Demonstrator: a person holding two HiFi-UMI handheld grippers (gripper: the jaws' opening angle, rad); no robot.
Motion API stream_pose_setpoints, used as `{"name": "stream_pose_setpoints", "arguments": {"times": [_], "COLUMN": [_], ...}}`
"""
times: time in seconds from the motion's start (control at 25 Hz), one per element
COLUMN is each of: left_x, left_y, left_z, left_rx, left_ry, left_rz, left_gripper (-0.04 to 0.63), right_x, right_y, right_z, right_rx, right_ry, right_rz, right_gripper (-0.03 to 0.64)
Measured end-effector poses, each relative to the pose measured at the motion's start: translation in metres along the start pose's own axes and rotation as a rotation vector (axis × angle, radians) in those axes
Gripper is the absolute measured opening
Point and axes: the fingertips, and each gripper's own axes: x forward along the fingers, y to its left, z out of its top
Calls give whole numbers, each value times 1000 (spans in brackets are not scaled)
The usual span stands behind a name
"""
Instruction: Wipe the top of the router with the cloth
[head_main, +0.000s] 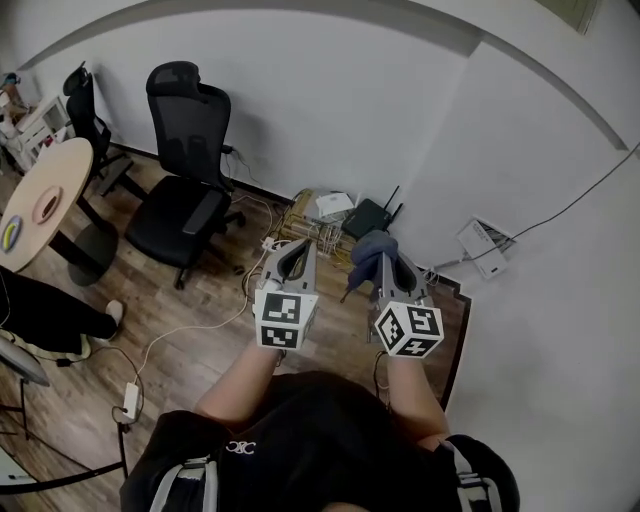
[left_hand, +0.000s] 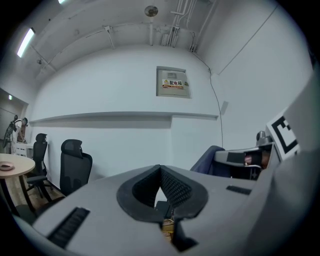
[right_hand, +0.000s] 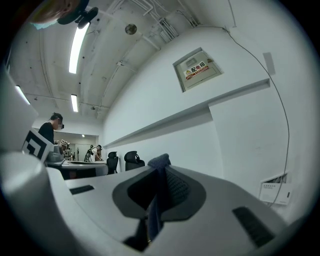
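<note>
Head view, near to far. Shows two grey moulded-plastic grippers side by side above a dark shirt, each backed by a checkered marker cube. Left gripper (head_main: 298, 245): jaws pressed tip to tip, gripping nothing. Same in left gripper view, ribbed black pads (left_hand: 172, 187) meeting at a point. Right gripper (head_main: 387, 250): clamped tight on soft, nubby blue-grey cloth (head_main: 370, 250). Bunches above the tips and hangs as a thin fold between the pads in right gripper view. Beyond, well apart from cloth and jaws: flat black router (head_main: 367, 217), thin antennas up, low by the white wall corner. Farther left, black mesh office chair (head_main: 185, 165) on wood-plank floor.
</note>
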Motion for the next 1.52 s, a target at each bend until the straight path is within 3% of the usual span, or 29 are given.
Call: {"name": "stream_pose_setpoints", "arguments": {"times": [0.56,0.8,1.16,1.52], "left_x": [-19,-17,18,101], "left_y": [30,27,18,14], "left_z": [-3,-14,-22,-32], "left_rx": [8,10,29,22], "left_ry": [-24,1,11,57], "left_rz": [-40,-59,-70,-68], "left_gripper": [-6,-6,-6,-6], "right_x": [3,3,28,90], "right_y": [43,38,6,-56], "right_z": [-3,-11,-17,-26], "right_rx": [-23,-15,-4,47], "right_ry": [-28,-18,-24,-7], "right_rz": [-27,-42,-37,-12], "right_gripper": [5,5,5,5]}}
